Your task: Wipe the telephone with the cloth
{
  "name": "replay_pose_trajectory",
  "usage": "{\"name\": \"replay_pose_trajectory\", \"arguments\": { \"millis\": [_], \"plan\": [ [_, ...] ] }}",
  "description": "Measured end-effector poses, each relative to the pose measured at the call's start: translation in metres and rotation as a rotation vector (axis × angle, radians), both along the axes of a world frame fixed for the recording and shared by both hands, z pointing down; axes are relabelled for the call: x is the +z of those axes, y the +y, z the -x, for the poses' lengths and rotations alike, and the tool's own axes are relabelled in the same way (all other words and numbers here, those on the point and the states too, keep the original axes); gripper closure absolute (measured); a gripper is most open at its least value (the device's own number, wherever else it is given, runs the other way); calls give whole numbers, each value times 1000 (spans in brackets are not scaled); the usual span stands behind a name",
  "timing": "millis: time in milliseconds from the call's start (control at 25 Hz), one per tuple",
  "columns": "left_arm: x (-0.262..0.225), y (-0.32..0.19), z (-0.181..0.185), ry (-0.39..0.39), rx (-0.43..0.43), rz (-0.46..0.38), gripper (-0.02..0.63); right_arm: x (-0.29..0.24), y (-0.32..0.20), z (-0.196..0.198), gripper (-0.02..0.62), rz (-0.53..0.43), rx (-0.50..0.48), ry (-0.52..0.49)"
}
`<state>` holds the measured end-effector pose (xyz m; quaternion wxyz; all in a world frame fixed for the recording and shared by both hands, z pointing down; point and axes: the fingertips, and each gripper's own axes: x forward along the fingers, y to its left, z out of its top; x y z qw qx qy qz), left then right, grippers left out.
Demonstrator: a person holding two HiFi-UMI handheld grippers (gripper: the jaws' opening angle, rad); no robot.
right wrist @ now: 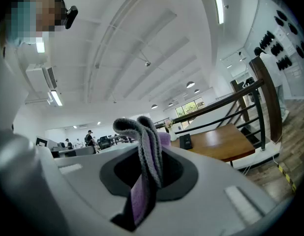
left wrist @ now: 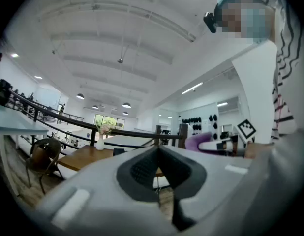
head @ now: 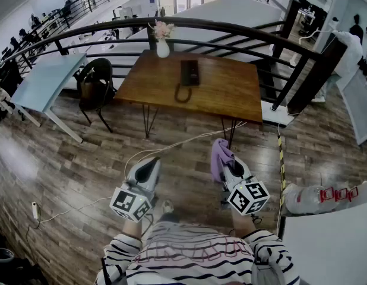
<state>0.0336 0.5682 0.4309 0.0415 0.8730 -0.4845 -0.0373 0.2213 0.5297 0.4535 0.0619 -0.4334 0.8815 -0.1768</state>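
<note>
My right gripper [head: 229, 166] has its fingers pinching the purple cloth [head: 220, 155], a fold of it standing up between them in the right gripper view. The left gripper [head: 151, 162] has its fingers pressed together on nothing. Both hang over the wooden floor [head: 65, 159], well short of the counter [head: 231, 97]. The telephone [head: 190, 72] lies toward the counter's far side, well apart from both: ahead and a little left of the right gripper, ahead and a little right of the left. Its long axis runs away from me, its cord [head: 182, 94] looping toward my side. Neither gripper looks clearly nearer. The right carries the cloth, so I judge the approach is its job, along the telephone's length.
</note>
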Motion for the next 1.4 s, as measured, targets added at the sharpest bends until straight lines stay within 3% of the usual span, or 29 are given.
{"name": "replay_pose_trajectory", "arguments": {
  "millis": [440, 640, 1160, 1400],
  "plan": [
    [9, -37, 6, -5, 2, -21, 604, 4, -32, 8, 543, 5, -8, -18],
    [11, -91, 28, 19, 47, -14, 604, 8, -81, 32, 543, 24, 17, -16],
    [5, -268, 126, 20, 177, 23, 604, 3, -238, 126, 543, 53, 135, -24],
    [13, -322, 146, 12, 232, 46, 604, 11, -285, 148, 543, 77, 176, -23]
  ]
}}
